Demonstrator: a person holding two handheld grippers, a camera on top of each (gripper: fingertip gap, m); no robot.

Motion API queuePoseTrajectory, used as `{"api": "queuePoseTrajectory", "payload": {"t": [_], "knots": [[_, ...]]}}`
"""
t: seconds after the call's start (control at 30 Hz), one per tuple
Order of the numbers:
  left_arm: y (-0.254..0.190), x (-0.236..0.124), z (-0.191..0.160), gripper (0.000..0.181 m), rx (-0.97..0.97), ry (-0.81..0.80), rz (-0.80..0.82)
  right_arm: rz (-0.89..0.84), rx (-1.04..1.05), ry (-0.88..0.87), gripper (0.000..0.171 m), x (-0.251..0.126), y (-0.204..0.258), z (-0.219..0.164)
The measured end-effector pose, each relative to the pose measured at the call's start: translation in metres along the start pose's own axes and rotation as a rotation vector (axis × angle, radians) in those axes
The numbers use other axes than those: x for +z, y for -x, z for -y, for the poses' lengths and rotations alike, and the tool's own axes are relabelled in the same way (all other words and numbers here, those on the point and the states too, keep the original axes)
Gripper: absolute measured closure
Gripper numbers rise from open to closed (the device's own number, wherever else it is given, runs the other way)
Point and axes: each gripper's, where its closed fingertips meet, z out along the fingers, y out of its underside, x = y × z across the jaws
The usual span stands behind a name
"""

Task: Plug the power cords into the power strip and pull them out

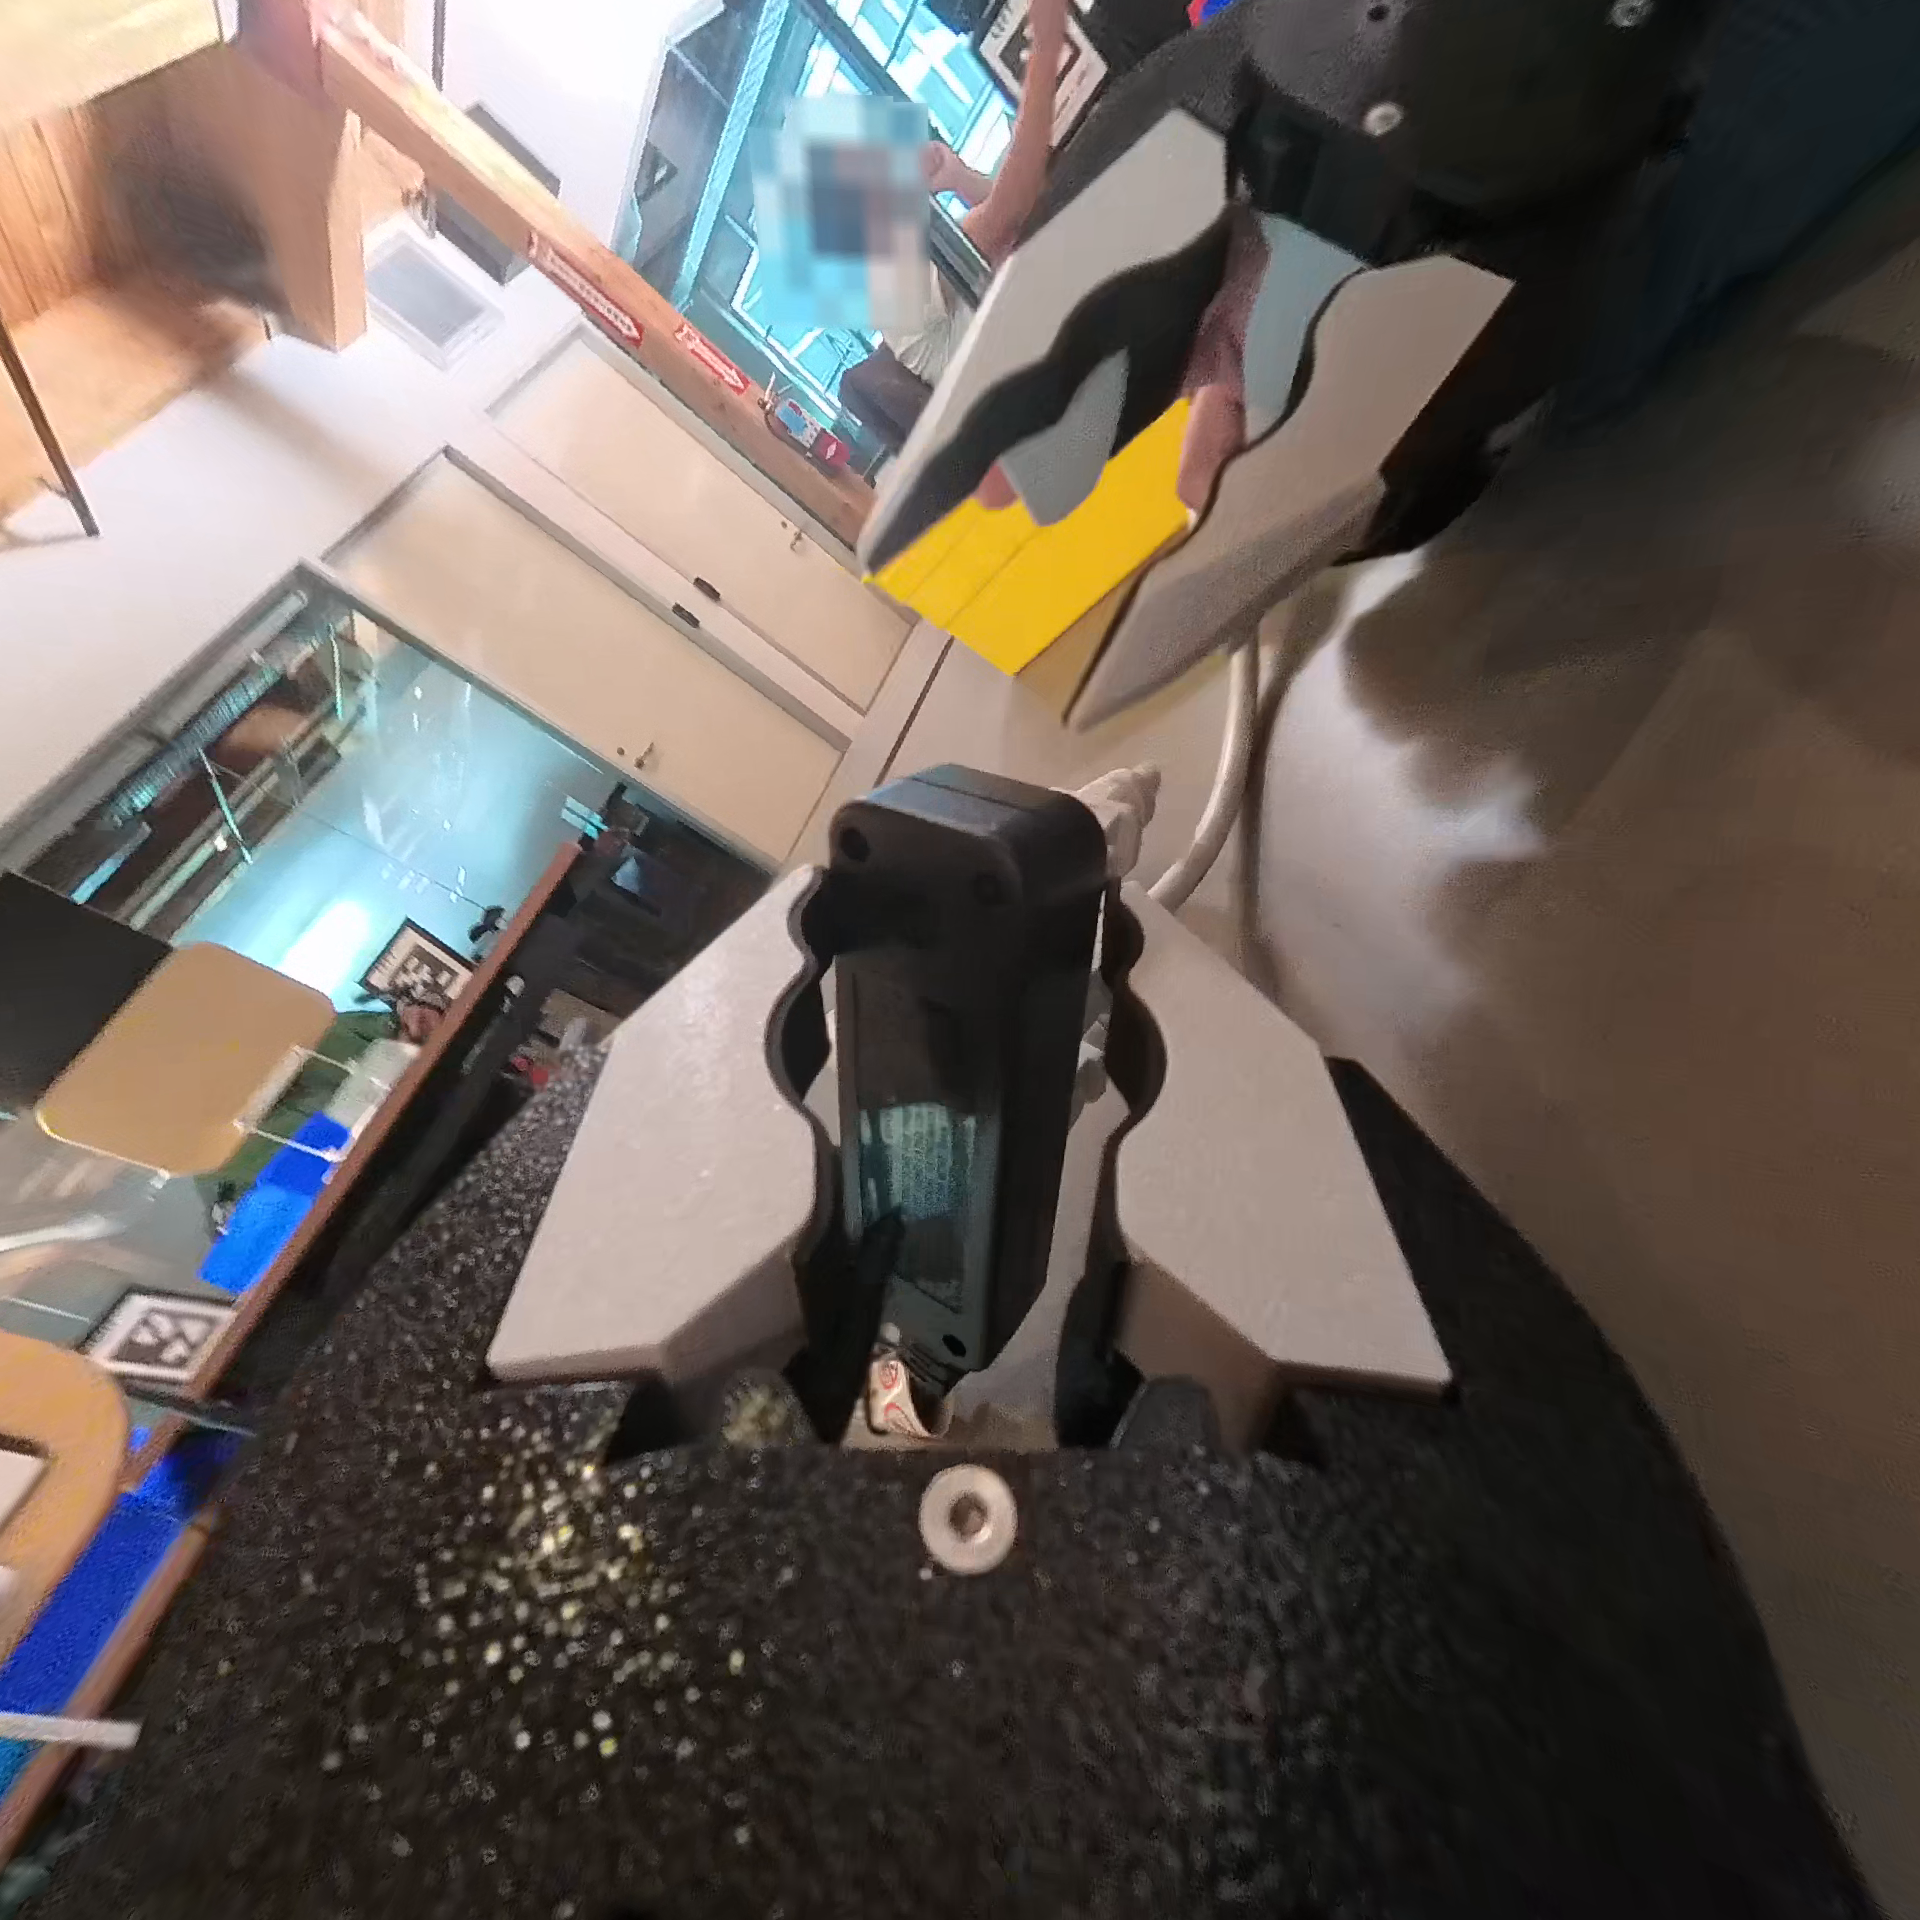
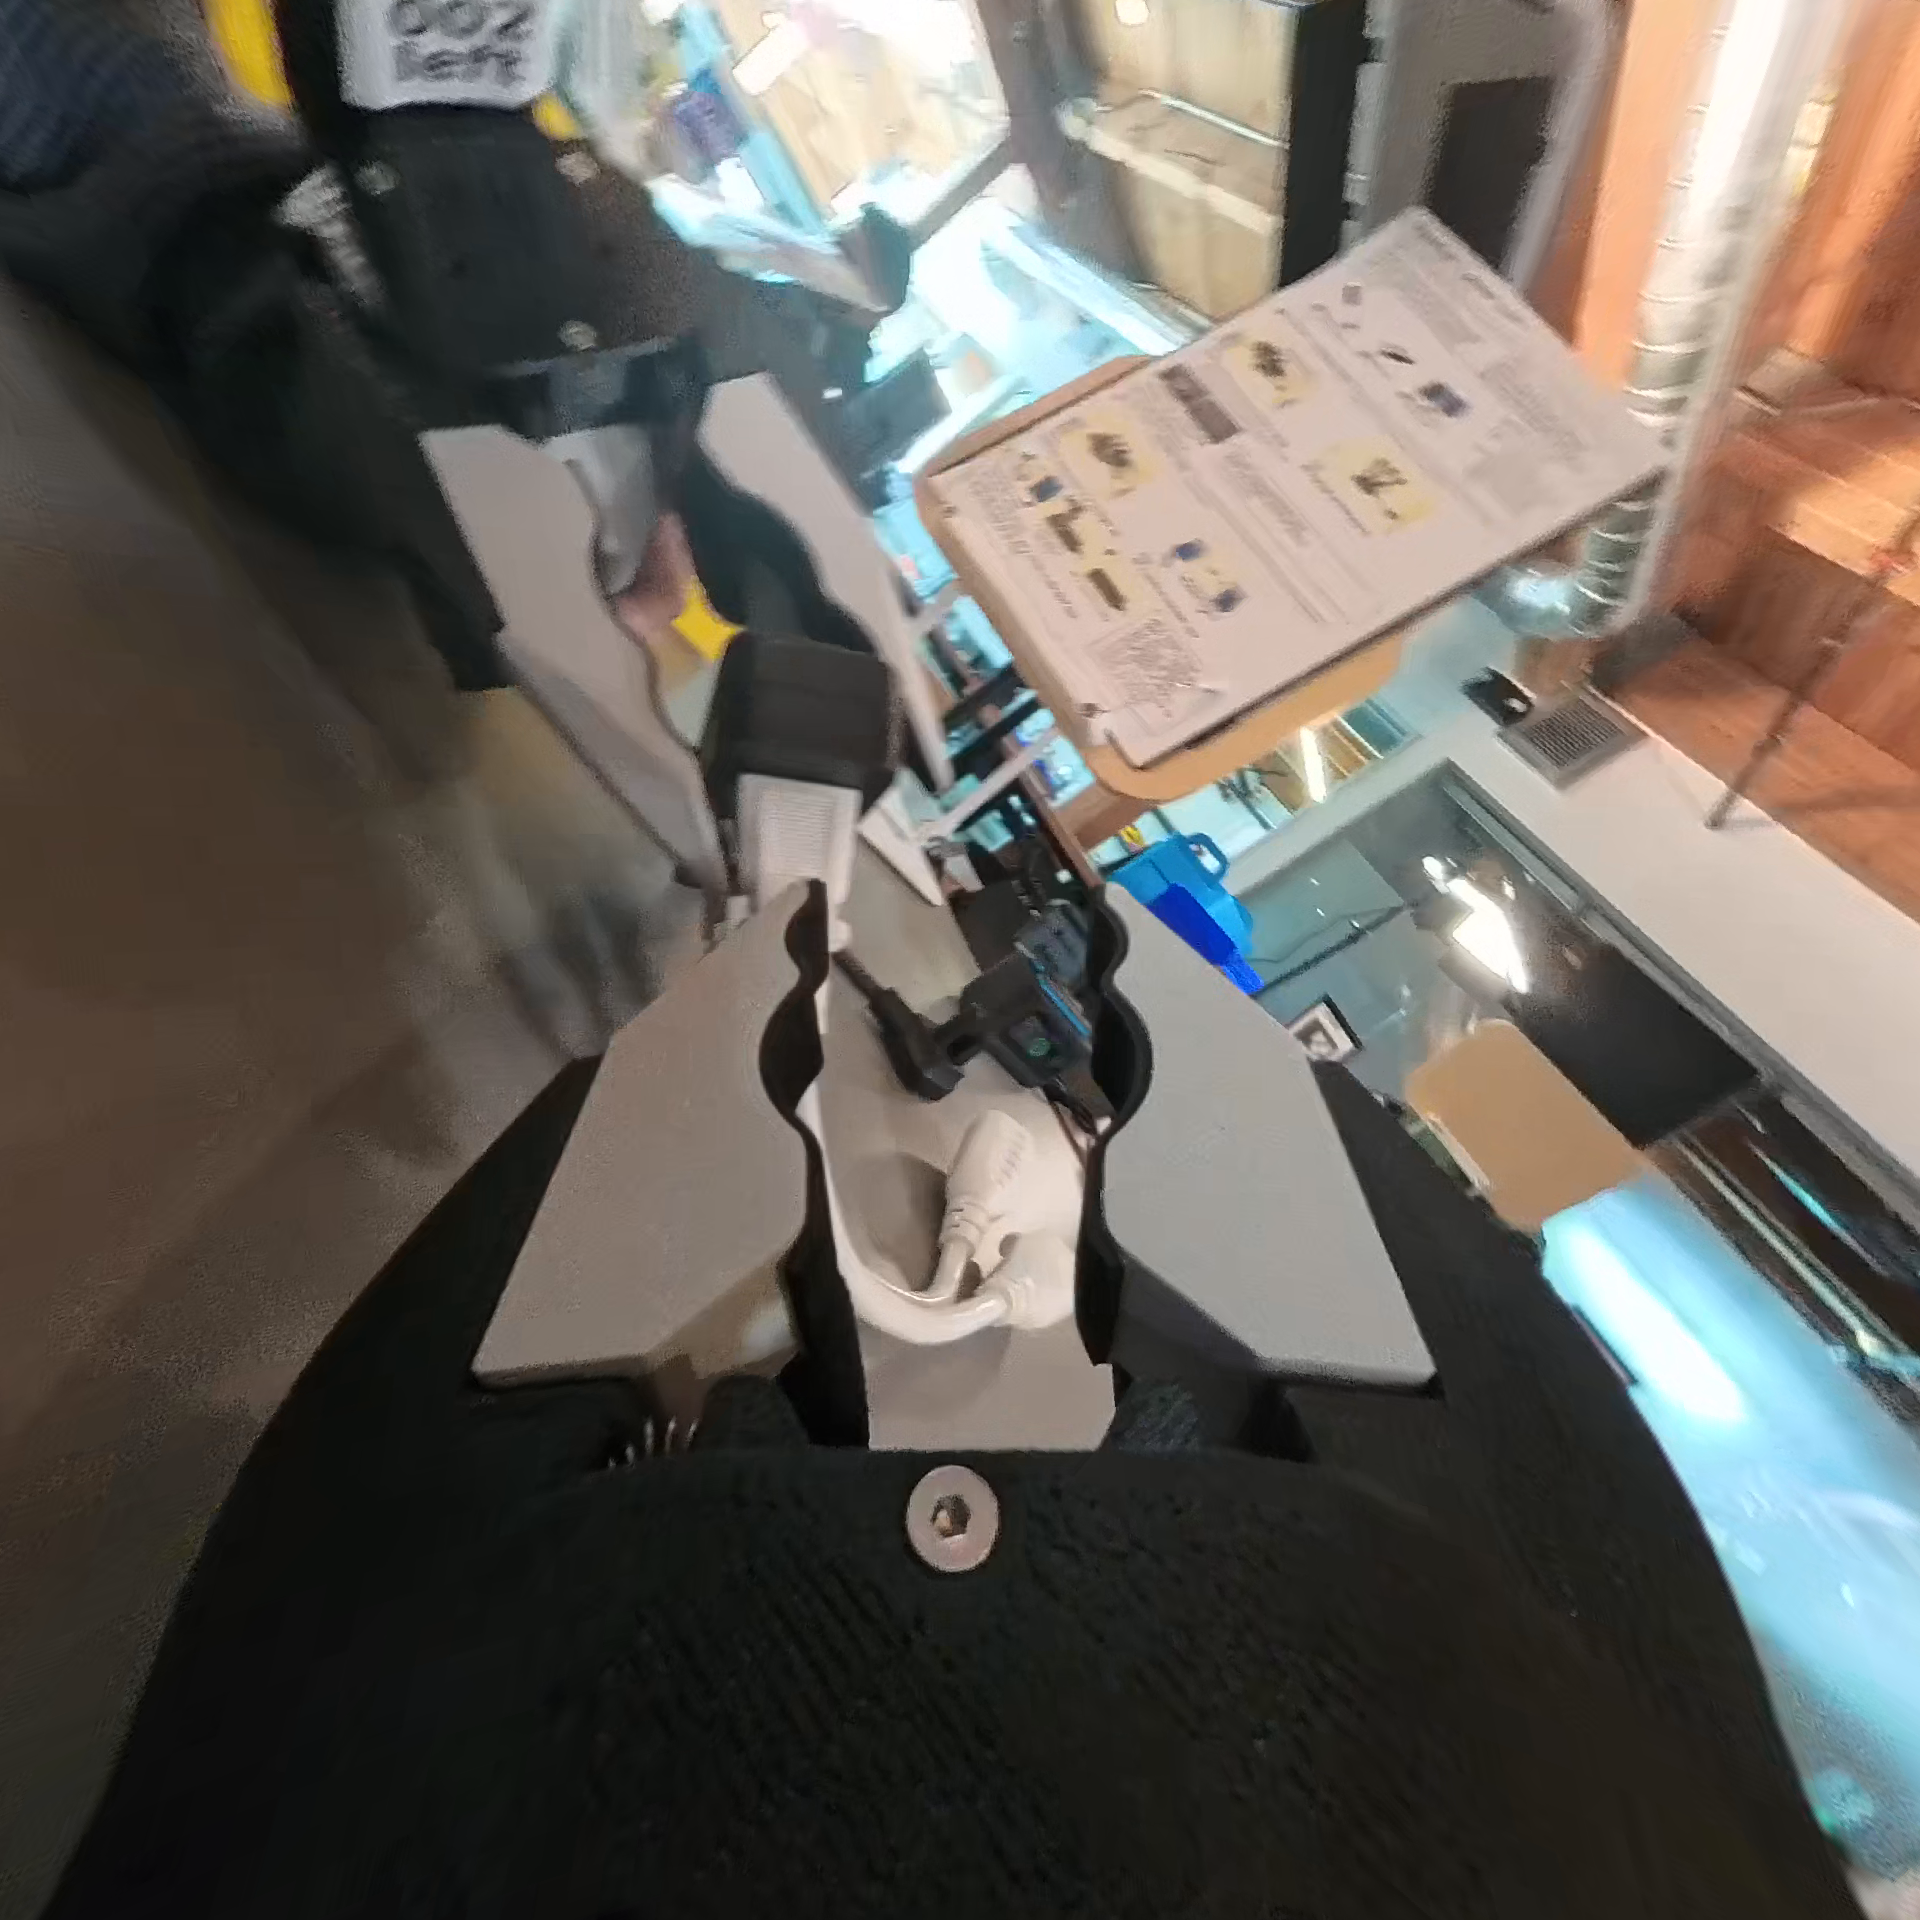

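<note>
My left gripper (image 1: 966,904) is shut on a black power strip (image 1: 956,1039), held off the table with its labelled underside towards the camera. A white cord (image 1: 1216,821) leaves its far end. In the right wrist view the strip (image 2: 800,727) shows a white face, held by the left gripper (image 2: 821,831). My right gripper (image 2: 961,914) is open and empty above the table. Between its fingers I see a white plug (image 2: 997,1174) on a looped white cord (image 2: 914,1299), and a black plug (image 2: 914,1039) beyond. The right gripper (image 1: 977,634) also shows at the upper right of the left wrist view, jaws apart.
The grey table (image 1: 1610,935) runs to the right. A yellow box (image 1: 1049,571) sits behind the right gripper. A clipboard with a printed sheet (image 2: 1299,488) stands at the table's far side, near a small black and blue device (image 2: 1039,1039). Cabinets (image 1: 623,644) line the wall.
</note>
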Motion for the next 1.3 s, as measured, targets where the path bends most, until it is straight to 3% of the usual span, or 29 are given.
{"api": "queuePoseTrajectory", "payload": {"t": [0.17,0.33,0.43,0.5,0.53,0.63,0.7,0.73,0.8,0.9,0.93,1.0,1.07,1.2,1.23,1.3], "knots": [[0.031,-0.002,0.011,0.132,-0.254,-0.065,0.071,-0.132,0.153,-0.033,0.114,-0.013,-0.041,0.010],[0.086,-0.015,0.039,0.134,-0.661,-0.305,0.155,-0.180,0.257,-0.107,0.113,-0.016,-0.069,0.049],[0.103,-0.018,0.049,0.134,-0.779,-0.380,0.153,-0.005,0.472,-0.020,0.156,-0.003,-0.050,0.055],[0.102,-0.018,0.051,0.134,-0.813,-0.394,0.145,0.134,0.678,0.054,0.151,0.008,-0.031,0.057],[0.100,-0.018,0.050,0.134,-0.839,-0.403,0.142,0.171,0.766,0.087,0.141,0.012,-0.026,0.056],[0.098,-0.018,0.049,0.134,-0.921,-0.436,0.134,0.194,1.042,0.160,0.117,0.019,-0.023,0.049],[0.101,-0.020,0.050,0.134,-0.976,-0.470,0.134,0.172,1.204,0.138,0.116,0.018,-0.033,0.052],[0.104,-0.021,0.051,0.134,-1.007,-0.491,0.140,0.101,1.197,0.144,0.115,0.015,-0.044,0.047],[0.113,-0.025,0.053,0.135,-1.069,-0.539,0.153,-0.023,1.013,0.130,0.131,0.008,-0.063,0.046],[0.114,-0.027,0.056,0.134,-1.055,-0.548,0.129,-0.150,0.690,0.098,0.116,0.000,-0.087,0.064],[0.112,-0.027,0.057,0.133,-1.056,-0.551,0.126,-0.151,0.609,0.079,0.118,-0.001,-0.095,0.073],[0.107,-0.025,0.061,0.134,-1.051,-0.555,0.107,0.022,0.541,0.199,0.123,0.009,-0.082,0.065],[0.103,-0.022,0.064,0.134,-1.046,-0.549,0.092,0.224,0.562,0.398,0.112,0.016,-0.061,0.040],[0.109,-0.031,0.069,0.135,-1.149,-0.668,0.050,0.433,0.574,0.412,0.145,0.020,-0.063,0.049],[0.112,-0.034,0.072,0.136,-1.182,-0.710,0.042,0.456,0.545,0.422,0.161,0.021,-0.068,0.049],[0.115,-0.038,0.080,0.140,-1.250,-0.819,0.002,0.554,0.480,0.453,0.163,0.019,-0.073,0.055]]}}
